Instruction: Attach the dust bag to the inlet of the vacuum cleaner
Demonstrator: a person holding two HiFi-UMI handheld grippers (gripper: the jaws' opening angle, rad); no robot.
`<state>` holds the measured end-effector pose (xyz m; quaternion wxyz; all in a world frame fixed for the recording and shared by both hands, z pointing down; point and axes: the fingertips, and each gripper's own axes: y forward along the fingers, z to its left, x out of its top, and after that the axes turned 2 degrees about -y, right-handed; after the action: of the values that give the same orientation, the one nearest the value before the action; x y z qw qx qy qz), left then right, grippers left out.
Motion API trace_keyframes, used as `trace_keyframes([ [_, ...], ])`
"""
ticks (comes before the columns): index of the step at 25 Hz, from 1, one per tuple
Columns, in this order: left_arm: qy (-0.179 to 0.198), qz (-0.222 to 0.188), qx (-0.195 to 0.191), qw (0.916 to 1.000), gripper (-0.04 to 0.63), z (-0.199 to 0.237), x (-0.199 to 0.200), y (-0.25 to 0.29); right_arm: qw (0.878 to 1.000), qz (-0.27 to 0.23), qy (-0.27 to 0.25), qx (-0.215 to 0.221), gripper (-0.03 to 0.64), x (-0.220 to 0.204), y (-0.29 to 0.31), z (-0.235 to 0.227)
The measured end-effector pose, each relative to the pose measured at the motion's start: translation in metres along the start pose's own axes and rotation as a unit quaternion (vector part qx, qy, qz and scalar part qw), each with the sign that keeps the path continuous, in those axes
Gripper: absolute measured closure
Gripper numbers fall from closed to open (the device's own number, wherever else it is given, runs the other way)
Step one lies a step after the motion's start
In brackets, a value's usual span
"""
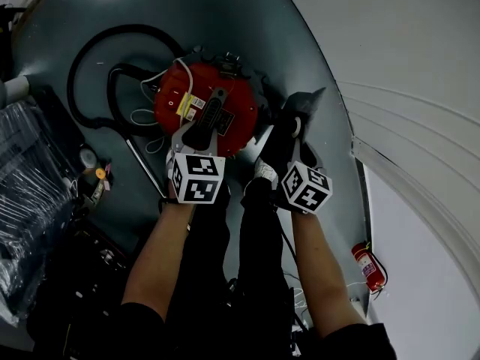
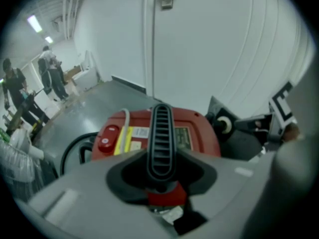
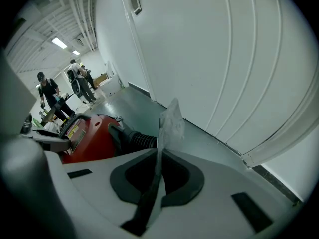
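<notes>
Left gripper (image 2: 160, 179) is clasping the black handle (image 2: 160, 133) of the red vacuum cleaner (image 2: 202, 133). Right gripper (image 3: 156, 178) is pinching the dust bag (image 3: 170, 123), at the cleaner's 3 o'clock.

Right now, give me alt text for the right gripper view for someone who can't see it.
The right gripper is shut on a thin, crinkled dust bag that stands edge-on between its jaws. Behind it to the left sits a red vacuum cleaner with a black ribbed hose on a grey floor, beside a white wall.
</notes>
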<state>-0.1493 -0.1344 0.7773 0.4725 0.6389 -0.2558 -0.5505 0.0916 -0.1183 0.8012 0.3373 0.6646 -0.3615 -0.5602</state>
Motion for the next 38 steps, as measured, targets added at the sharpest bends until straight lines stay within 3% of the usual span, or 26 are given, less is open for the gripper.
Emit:
trace_keyframes([
  [6,-0.001,0.007,-0.036,0.9993,0.460,-0.003,0.001,0.001,1.000,-0.001,-0.003,0.020,0.603,0.002,0.011,0.017],
  [14,-0.002,0.004,-0.032,0.9995,0.460,-0.003,0.001,0.001,0.999,-0.003,0.019,0.045,0.603,-0.002,0.013,0.026],
  [18,-0.002,-0.006,-0.018,0.9998,0.460,-0.001,0.002,0.000,0.995,0.015,0.069,0.072,0.602,0.001,0.017,0.030],
  [22,-0.001,-0.011,-0.008,0.9999,0.460,0.000,0.001,0.000,0.984,0.050,0.126,0.119,0.601,0.003,0.017,0.032],
  [24,-0.002,-0.012,-0.005,0.9999,0.460,0.000,0.001,0.000,0.986,0.057,0.090,0.126,0.600,0.001,0.016,0.037],
  [27,-0.002,-0.014,-0.001,0.9999,0.460,0.000,0.002,0.001,0.992,0.039,-0.038,0.116,0.600,-0.009,0.018,0.044],
  [29,-0.003,-0.014,0.004,0.9999,0.459,0.001,0.001,0.001,0.990,0.040,-0.027,0.135,0.601,-0.017,0.021,0.050],
  [34,-0.002,-0.017,0.009,0.9998,0.457,0.001,0.001,0.001,0.980,0.060,0.079,0.174,0.600,-0.008,0.024,0.070],
  [36,-0.001,-0.019,0.008,0.9998,0.457,0.000,0.002,0.001,0.985,0.062,0.041,0.159,0.600,-0.002,0.025,0.077],
  [38,-0.001,-0.019,0.008,0.9998,0.457,0.000,0.002,0.001,0.987,0.062,-0.046,0.140,0.598,-0.003,0.025,0.085],
])
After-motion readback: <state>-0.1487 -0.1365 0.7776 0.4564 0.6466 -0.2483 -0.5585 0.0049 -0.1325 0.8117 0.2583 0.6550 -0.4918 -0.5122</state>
